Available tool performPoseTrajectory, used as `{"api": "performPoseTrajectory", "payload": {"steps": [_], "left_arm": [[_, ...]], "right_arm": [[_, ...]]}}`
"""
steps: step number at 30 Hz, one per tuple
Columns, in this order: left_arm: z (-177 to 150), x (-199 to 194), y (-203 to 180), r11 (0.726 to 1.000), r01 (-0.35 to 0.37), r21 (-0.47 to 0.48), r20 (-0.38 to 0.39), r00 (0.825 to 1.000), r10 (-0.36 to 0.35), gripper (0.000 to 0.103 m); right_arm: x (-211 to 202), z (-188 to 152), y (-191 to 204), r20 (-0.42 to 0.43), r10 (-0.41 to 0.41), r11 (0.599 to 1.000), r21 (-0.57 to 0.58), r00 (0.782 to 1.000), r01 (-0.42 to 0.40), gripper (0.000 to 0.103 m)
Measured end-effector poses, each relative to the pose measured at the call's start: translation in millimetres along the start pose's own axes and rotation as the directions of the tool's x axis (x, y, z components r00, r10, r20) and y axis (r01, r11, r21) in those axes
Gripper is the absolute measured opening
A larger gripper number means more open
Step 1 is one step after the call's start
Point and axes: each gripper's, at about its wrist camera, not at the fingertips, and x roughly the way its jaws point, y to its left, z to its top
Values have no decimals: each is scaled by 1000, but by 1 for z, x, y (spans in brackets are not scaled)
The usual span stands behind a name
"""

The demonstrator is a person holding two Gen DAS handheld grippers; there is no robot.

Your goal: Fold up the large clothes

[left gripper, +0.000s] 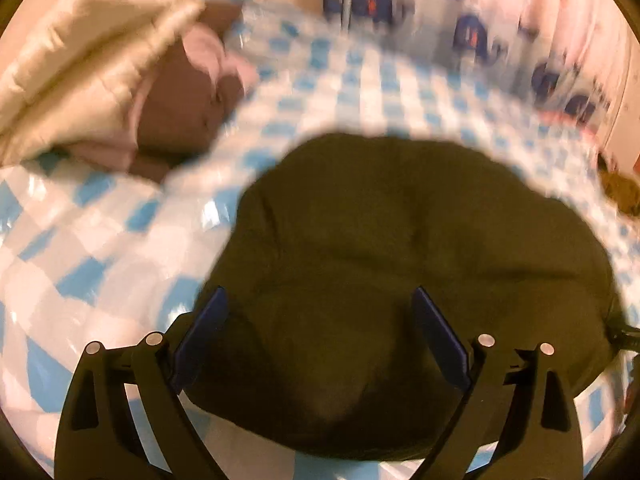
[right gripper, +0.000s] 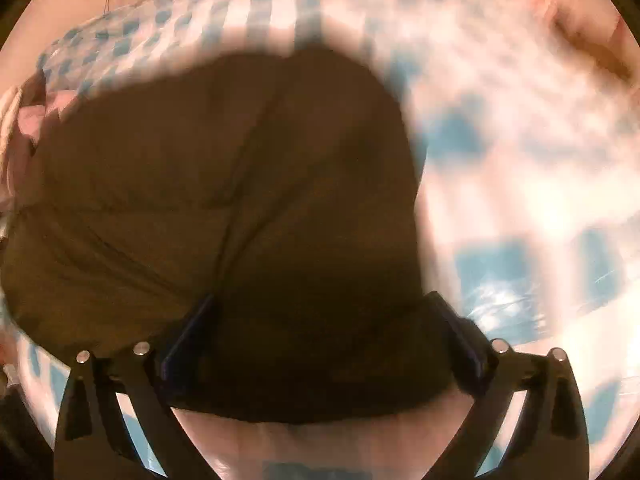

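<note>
A dark olive-brown garment [left gripper: 400, 264] lies folded in a compact bundle on the blue-and-white checked cover [left gripper: 100, 240]. My left gripper [left gripper: 320, 300] is open just above its near edge, blue-padded fingers spread and holding nothing. In the right wrist view the same garment [right gripper: 224, 200] fills the left and middle. My right gripper [right gripper: 320, 312] is open above its near right corner, empty. Both views are motion-blurred.
A pile of cream, pink and brown clothes [left gripper: 132, 80] lies at the far left of the checked surface. A blue-and-white patterned curtain or fabric [left gripper: 480, 32] hangs at the back. The checked cover [right gripper: 520, 160] stretches to the right of the garment.
</note>
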Motion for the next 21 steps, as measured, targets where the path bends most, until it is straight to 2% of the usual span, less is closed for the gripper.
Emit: {"api": "performPoseTrajectory", "payload": {"steps": [1,2,4,8,11,14,16,18,19,20,21], "left_arm": [[-2,3,-4,1000,-17,23,-11,1000,18,89],[-2,-3,-9,998,-42,43,20,999,41,89],[-1,-21,-16,998,-23,65,102,995,17,89],[10,-44,-40,991,-24,134,249,969,-10,89],[28,-41,-51,987,-28,161,296,955,-21,89],[51,-27,-63,983,-31,179,325,945,-29,89],[65,-11,-67,983,-27,184,315,948,-33,89],[72,12,-69,981,-44,191,273,962,-10,89],[73,30,-70,979,-39,201,214,977,-5,89],[73,49,-70,977,-19,214,126,992,-8,89],[70,63,-69,978,25,208,70,997,-40,89]], "right_arm": [[-5,0,-1,4,8,1000,-7,1000,-8,97],[-11,2,0,-1,-1,1000,-3,1000,1,97],[-42,9,8,95,42,999,11,995,-43,97],[-82,46,42,235,52,996,-77,971,-34,97],[-80,94,61,266,57,995,-92,962,-34,97],[-56,140,74,280,38,996,-89,959,-14,97],[-23,164,78,252,23,997,-74,967,-4,97],[19,165,71,186,-19,998,-53,982,30,97],[39,162,66,142,-46,997,-51,989,54,98],[63,157,58,87,-33,998,-49,996,38,98],[72,153,51,78,8,1000,-16,997,-7,98]]}}
